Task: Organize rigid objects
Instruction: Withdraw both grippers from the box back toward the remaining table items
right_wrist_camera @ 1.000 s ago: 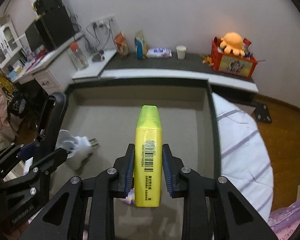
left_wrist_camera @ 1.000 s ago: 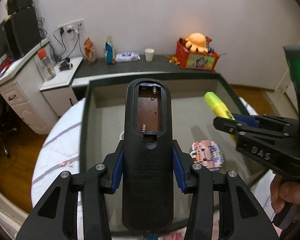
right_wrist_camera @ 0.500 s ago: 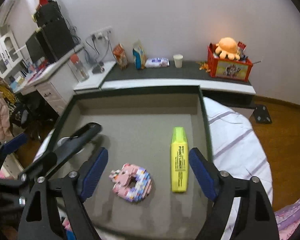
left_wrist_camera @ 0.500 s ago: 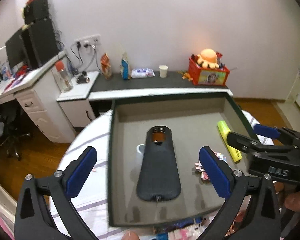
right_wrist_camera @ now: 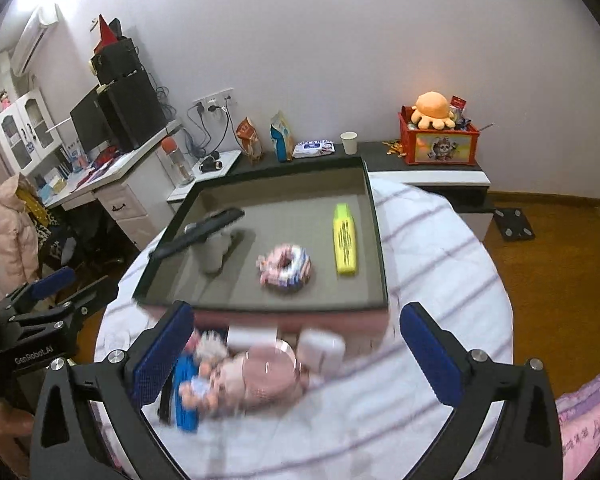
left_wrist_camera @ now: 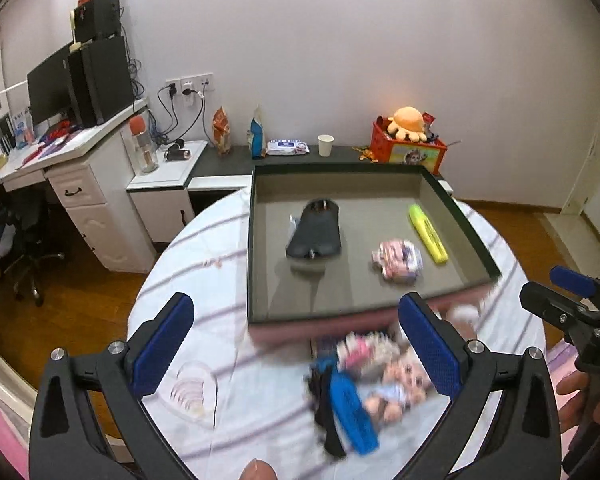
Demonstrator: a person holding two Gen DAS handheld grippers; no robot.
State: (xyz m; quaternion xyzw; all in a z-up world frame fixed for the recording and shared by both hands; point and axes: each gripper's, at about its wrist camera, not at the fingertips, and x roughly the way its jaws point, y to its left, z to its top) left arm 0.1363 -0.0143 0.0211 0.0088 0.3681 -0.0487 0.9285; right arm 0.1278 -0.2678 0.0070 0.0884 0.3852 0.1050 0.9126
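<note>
A dark-rimmed tray (left_wrist_camera: 472,216) (right_wrist_camera: 380,248) holds a black remote (left_wrist_camera: 316,232) (right_wrist_camera: 198,234), a pink block doughnut (left_wrist_camera: 398,258) (right_wrist_camera: 286,266) and a yellow highlighter (left_wrist_camera: 428,234) (right_wrist_camera: 345,240). The remote rests tilted on a white plug (right_wrist_camera: 214,250). My left gripper (left_wrist_camera: 296,320) stands open and empty, back from the tray's near edge. My right gripper (right_wrist_camera: 298,320) is beside it; its jaws are opening with nothing between them. Under both lies a blurred pile of toys (left_wrist_camera: 352,384) (right_wrist_camera: 240,372), among them a doll and a blue item.
The tray sits on a round table with a striped white cloth (left_wrist_camera: 204,264). Behind it, a low shelf carries a paper cup (left_wrist_camera: 325,145) and a red box with an orange plush (left_wrist_camera: 410,148). A desk with a monitor (left_wrist_camera: 52,88) stands left. Wooden floor surrounds the table.
Both grippers let go, the left of the remote and the right of the highlighter, which now lie in the tray. Both opened wide and drew back and up, over the toy pile.
</note>
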